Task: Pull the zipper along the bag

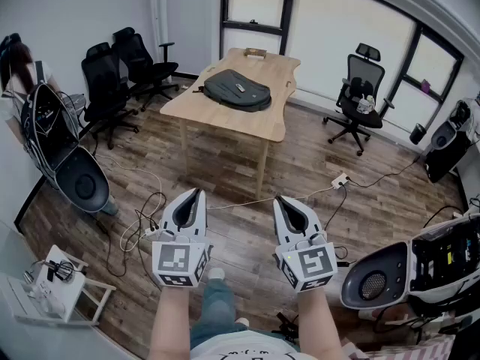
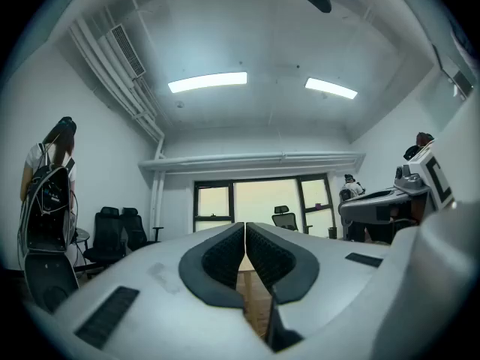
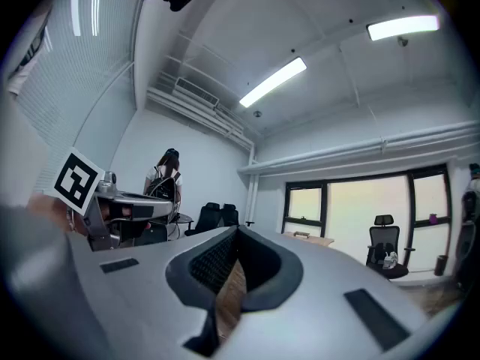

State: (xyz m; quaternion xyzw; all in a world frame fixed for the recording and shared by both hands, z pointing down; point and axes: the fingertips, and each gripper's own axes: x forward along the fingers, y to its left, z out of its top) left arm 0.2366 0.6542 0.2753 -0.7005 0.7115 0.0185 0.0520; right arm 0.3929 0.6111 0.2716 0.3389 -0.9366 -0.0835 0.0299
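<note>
In the head view, a dark grey bag (image 1: pixel 237 90) lies flat on a light wooden table (image 1: pixel 262 122) in the upper middle of the frame, with a small pale object on top of it. Black office chairs (image 1: pixel 120 62) stand at the upper left and another chair (image 1: pixel 360 88) at the upper right, before the windows. The left gripper (image 1: pixel 196 193) and the right gripper (image 1: pixel 283 200) are held side by side in the lower middle, over the plank floor (image 1: pixel 300 148) and well apart from the table and the bag. Each has its jaws pressed together. Cables and a white power strip (image 1: pixel 340 179) lie on the floor between grippers and table.

In the left gripper view, the left gripper (image 2: pixel 245 226) fills the bottom of the frame. Its two dark ribbed pads (image 2: pixel 223 257) meet along a thin line with nothing between them. Past them are the windows and a chair (image 2: pixel 284 217) at centre, and a person with a backpack (image 2: pixel 49 178) at the left edge.

In the right gripper view, the right gripper (image 3: pixel 234 235) is likewise closed and empty, and only floor shows through the slit below its tips. The table (image 3: pixel 313 238) sits right of centre, too far off to make out the bag. A chair (image 3: pixel 384 250) stands at the right.
</note>
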